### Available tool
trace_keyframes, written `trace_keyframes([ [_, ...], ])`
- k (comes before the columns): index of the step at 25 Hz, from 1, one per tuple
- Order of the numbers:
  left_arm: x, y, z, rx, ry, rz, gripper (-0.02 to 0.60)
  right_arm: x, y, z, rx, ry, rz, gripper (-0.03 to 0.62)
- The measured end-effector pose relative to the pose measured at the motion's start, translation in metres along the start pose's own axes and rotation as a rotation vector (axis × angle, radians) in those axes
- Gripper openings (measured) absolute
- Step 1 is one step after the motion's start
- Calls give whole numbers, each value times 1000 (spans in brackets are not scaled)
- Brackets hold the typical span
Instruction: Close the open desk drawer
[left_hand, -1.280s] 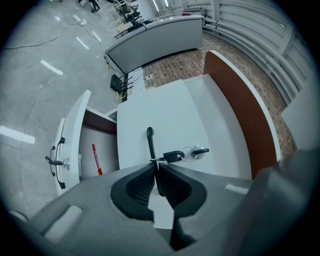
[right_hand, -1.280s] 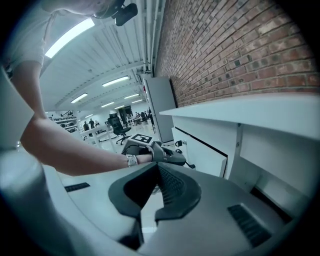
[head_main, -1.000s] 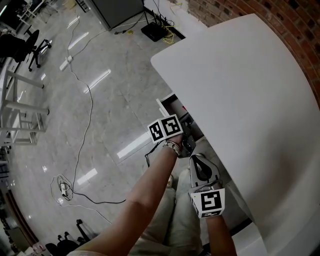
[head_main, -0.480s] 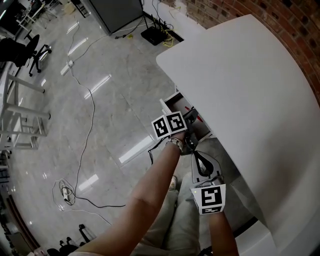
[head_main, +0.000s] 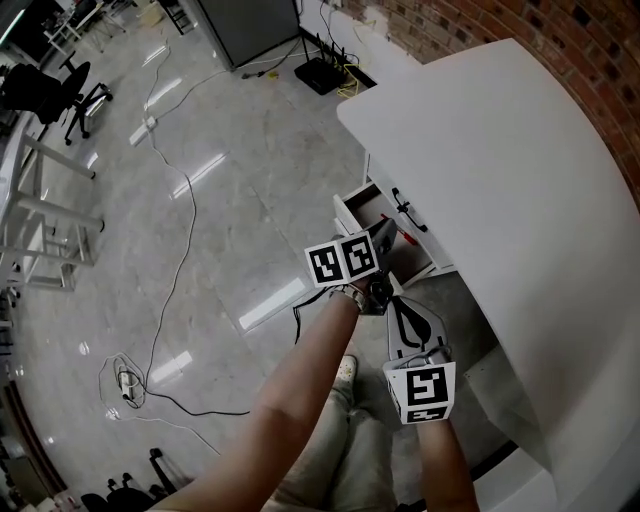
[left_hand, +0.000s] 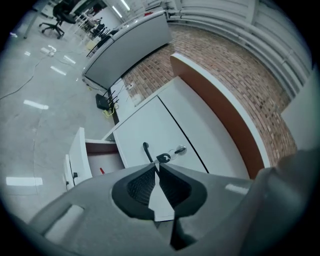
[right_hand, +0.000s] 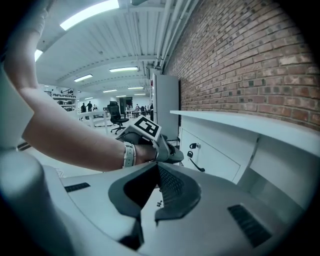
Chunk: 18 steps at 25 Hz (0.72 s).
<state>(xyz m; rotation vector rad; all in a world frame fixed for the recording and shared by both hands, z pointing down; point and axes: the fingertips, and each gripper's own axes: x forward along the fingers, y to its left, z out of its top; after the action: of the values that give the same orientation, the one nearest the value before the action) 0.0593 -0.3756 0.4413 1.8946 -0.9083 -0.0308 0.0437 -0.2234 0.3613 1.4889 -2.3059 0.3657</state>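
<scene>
Two grippers are out in front of the white desk. The left gripper is clenched on nothing, with its tips touching. The right gripper is clenched on nothing too, and it hangs just behind the left one.

The drawer sits under the near edge of the tabletop, close to its far corner. It is pulled out toward the floor. A small red thing lies inside it.

A second ago the edge of the tabletop hid most of the drawer. Now the head view has drawn back, so more of the drawer shows. The cupboard door beside it shows too, with its black handle and its key. The left gripper has turned a bit flatter. The drawer looks just as open as it was.

So I think the closing has not started yet. The left gripper points at the cupboard door, not at the drawer, and it is not touching either one. I think it has to swing over to the drawer's white front. Then it can push the drawer in under the tabletop.
</scene>
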Motion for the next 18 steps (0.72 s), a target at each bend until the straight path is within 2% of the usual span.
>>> trace_keyframes([
  [7,-19,4,10,216,-168,-32,23,10,5,-30,-58,-44,11,11],
  [11,-29,6,9,327,-231,-61,6,20,4,-47,-83,-85,4,11],
  [15,-34,19,-1,388,-233,-65,6,29,-1,-60,-89,-133,-7,11],
  [18,-41,38,-14,389,-232,-60,6,35,-4,-70,-104,-168,-15,11],
])
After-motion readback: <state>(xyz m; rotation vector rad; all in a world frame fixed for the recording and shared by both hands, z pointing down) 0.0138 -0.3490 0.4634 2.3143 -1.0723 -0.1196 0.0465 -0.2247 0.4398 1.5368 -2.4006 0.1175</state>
